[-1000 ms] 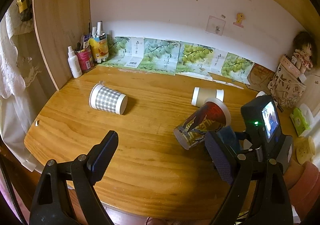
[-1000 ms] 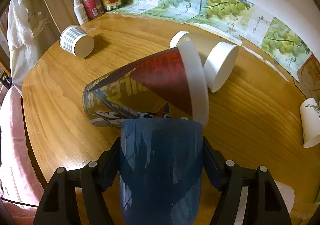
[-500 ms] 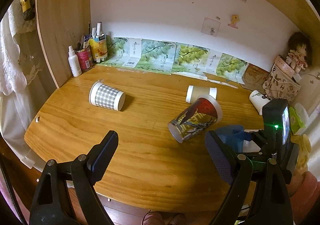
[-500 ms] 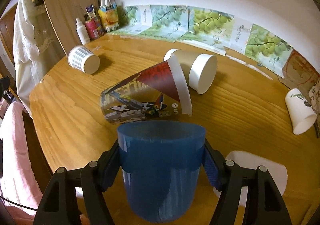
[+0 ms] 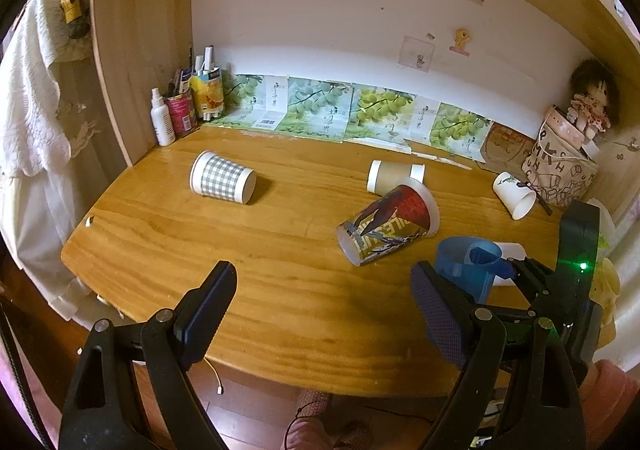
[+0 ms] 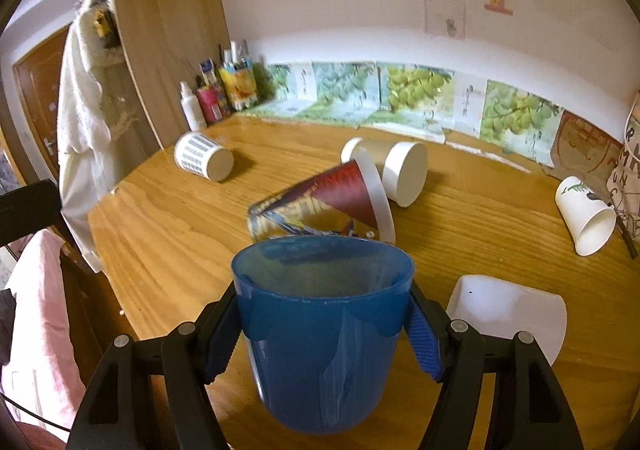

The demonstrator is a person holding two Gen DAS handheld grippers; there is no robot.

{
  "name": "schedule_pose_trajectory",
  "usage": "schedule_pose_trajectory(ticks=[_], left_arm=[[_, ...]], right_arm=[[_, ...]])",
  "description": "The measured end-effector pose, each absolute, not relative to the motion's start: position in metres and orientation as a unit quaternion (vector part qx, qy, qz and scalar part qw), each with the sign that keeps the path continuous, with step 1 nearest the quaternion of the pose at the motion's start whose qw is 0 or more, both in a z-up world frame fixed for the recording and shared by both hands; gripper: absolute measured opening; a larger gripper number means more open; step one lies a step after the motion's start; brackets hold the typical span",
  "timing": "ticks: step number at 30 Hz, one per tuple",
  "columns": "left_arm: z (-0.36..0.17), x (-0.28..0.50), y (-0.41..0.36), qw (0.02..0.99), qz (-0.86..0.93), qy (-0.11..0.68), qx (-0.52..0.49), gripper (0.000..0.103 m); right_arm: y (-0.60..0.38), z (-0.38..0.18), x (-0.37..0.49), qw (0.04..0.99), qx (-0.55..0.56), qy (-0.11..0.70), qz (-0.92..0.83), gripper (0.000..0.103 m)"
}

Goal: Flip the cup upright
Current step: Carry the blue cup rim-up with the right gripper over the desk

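Note:
My right gripper (image 6: 324,334) is shut on a blue plastic cup (image 6: 322,334), mouth up, held over the desk's front right part. The cup also shows in the left wrist view (image 5: 466,268) with the right gripper behind it. My left gripper (image 5: 322,312) is open and empty above the desk's front edge. A printed red paper cup (image 5: 386,226) lies on its side just beyond the blue cup (image 6: 324,204).
A checked cup (image 5: 222,183), a tan cup (image 5: 394,176) and a white cup (image 5: 514,196) lie on their sides on the wooden desk (image 5: 224,250). A white dish (image 6: 508,312) sits right of the blue cup. Bottles (image 5: 184,110) stand back left, a bag with doll (image 5: 564,170) back right.
My right gripper has turned the blue cup from bottom-up to mouth-up and pulled back from the printed cup. The left gripper has backed away.

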State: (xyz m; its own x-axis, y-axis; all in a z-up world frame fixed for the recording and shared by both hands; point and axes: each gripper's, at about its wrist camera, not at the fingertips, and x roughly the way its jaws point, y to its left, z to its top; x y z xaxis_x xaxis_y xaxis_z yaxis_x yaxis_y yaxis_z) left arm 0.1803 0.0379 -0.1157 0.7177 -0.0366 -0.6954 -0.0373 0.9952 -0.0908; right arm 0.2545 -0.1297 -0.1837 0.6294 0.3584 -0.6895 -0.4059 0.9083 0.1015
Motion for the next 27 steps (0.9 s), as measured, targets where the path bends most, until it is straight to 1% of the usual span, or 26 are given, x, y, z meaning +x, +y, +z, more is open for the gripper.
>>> schedule_pose_trajectory(ticks=[8,20,27], left_arm=[[-0.111,0.157,0.039,0.929,0.032,0.366,-0.045,0.091],[-0.112,0.135,0.041,0.924,0.075,0.374,-0.043,0.091],[-0.125,0.129,0.035,0.91,0.07,0.405,-0.051,0.091]], right_arm=[[-0.126,-0.192,0.241,0.924,-0.051,0.32,0.204,0.073],[-0.129,-0.205,0.238,0.929,-0.074,0.305,0.197,0.073],[-0.13,-0.206,0.233,0.932,-0.079,0.293,0.2,0.073]])
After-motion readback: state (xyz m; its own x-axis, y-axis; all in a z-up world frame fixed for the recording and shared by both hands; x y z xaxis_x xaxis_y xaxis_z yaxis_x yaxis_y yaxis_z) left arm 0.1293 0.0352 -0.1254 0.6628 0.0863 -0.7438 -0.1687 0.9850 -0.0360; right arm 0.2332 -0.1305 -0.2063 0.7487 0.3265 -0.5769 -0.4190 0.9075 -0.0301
